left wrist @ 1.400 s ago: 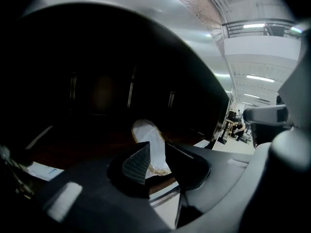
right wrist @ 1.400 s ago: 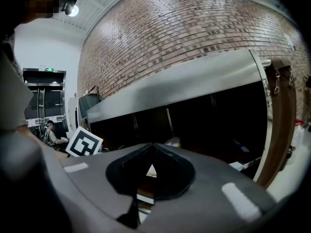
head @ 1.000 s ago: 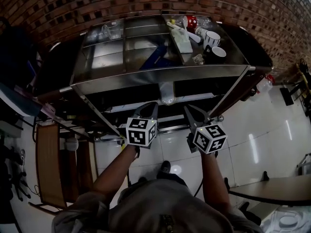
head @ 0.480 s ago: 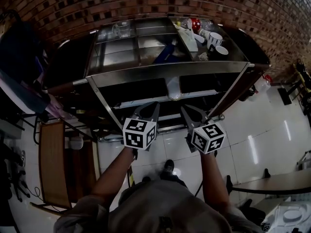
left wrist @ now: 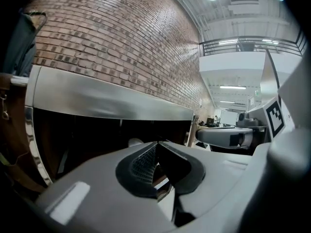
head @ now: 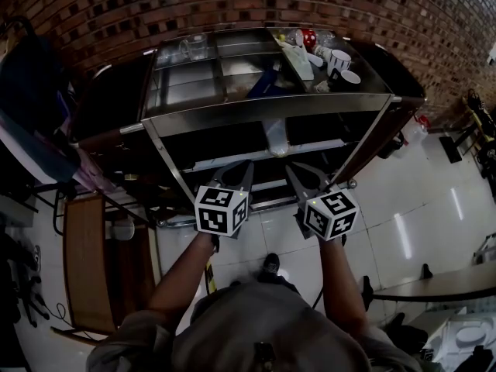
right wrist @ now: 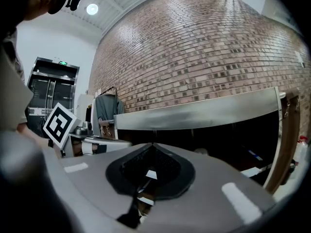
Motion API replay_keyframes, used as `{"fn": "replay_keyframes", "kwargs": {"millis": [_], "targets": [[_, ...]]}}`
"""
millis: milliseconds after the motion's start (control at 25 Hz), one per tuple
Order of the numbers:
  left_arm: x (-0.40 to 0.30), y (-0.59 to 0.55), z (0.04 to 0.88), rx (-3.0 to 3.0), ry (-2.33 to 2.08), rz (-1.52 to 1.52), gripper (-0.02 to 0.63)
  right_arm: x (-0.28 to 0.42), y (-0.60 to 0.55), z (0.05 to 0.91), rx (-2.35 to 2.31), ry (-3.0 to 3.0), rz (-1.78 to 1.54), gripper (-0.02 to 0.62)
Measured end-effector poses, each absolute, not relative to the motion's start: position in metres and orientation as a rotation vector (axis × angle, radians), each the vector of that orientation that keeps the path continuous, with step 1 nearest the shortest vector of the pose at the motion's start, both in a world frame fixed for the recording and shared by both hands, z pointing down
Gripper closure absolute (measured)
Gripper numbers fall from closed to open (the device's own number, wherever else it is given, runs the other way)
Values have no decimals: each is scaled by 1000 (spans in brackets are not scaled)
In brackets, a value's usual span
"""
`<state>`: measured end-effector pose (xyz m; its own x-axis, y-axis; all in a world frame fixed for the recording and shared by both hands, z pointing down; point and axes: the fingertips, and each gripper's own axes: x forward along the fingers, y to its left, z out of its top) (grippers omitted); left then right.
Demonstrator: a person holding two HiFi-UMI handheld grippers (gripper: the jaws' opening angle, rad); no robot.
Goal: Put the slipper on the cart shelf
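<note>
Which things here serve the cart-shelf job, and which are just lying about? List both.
Job: cart; left gripper and right gripper, both shut and empty. No slipper can be made out.

Lying about, all on the cart's top: two mugs; red-and-white object; blue object, unclear what it is.

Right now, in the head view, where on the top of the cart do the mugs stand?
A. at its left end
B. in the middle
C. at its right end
C: the mugs stand close together at the right end of the cart top, near a red object.
</note>
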<state>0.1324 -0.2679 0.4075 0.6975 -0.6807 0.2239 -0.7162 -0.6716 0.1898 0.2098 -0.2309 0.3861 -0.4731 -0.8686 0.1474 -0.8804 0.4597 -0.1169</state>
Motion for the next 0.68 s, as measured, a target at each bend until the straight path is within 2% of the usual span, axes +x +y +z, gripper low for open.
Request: {"fn": "replay_keyframes", "kwargs": {"millis": [680], "targets": [[131,-268,406,2638,-1099,190,598,207,-231,384,1572,-2631,270,598]]}}
